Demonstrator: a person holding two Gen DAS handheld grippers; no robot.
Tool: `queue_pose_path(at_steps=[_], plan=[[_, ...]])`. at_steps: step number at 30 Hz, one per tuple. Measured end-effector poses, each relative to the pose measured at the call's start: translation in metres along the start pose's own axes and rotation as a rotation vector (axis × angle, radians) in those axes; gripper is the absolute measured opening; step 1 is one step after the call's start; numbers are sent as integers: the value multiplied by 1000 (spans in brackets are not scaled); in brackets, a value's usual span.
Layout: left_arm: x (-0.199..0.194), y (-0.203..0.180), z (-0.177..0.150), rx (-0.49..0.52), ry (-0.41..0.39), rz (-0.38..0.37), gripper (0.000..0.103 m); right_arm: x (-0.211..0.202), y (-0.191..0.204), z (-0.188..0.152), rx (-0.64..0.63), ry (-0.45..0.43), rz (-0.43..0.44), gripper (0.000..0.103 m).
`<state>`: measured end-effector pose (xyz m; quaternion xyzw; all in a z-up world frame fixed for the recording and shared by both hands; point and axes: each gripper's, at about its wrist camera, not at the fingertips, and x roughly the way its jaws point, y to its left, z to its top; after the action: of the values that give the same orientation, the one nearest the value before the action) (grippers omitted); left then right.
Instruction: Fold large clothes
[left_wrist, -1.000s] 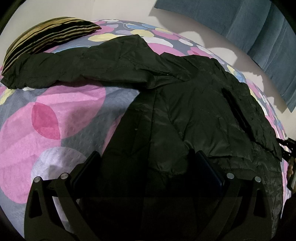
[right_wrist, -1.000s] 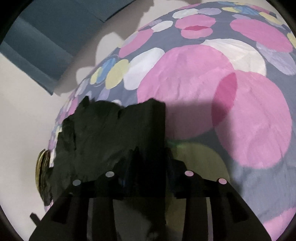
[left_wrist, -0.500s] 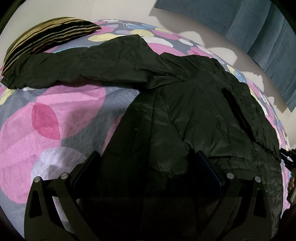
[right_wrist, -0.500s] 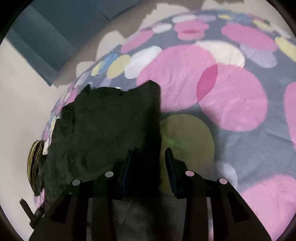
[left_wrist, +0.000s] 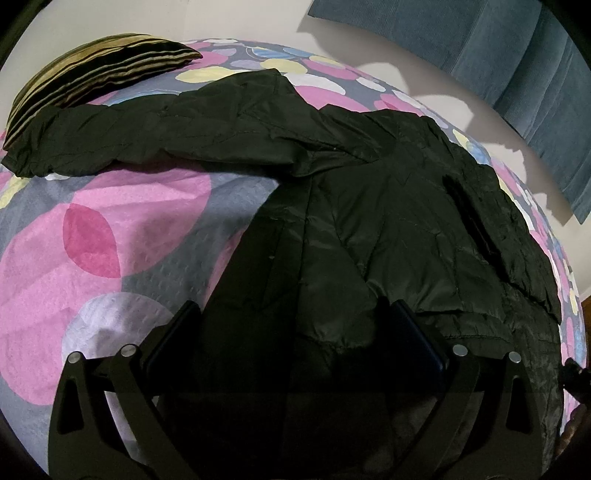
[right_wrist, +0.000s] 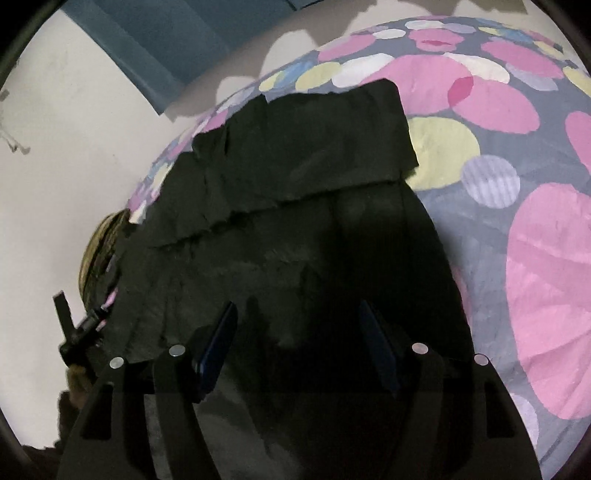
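I read left gripper (left_wrist: 291, 328) spread wide, empty, over the jacket hem | right gripper (right_wrist: 299, 332) released, also over cloth | black puffer jacket (left_wrist: 388, 229) flat on the dotted bedspread (left_wrist: 110, 258) | unfolded sleeve (left_wrist: 129, 136) runs to 10 o'clock, toward the striped pillow (left_wrist: 92, 74); left arm nearer.

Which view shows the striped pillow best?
The left wrist view: the striped pillow lies whole at the bed's far corner, beside the jacket sleeve. The right wrist view catches only an edge behind the jacket.
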<state>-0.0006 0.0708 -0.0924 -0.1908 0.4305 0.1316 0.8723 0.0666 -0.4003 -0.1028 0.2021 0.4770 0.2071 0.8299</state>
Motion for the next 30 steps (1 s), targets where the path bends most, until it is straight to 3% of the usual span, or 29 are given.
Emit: queue_pose_path(at_steps=[7,11,17,22,30], plan=[[-1,-1,1,8,13,9,101,9,-8,-10,2,-47,40,71],[-10,5,3,-18,20,-42,101,10,-4,-12,-18,-59,35,72],[-47,19,11,13,-69,-68,101,9,-8,-13,-9,-68,55,73],[-66,64,18,-5,-104,-72,101,8,-7,-15,-13,-71,62,75],[-78,191,35,-277,-156,-23,101,8,-2,-15,-23,-67,44,76]])
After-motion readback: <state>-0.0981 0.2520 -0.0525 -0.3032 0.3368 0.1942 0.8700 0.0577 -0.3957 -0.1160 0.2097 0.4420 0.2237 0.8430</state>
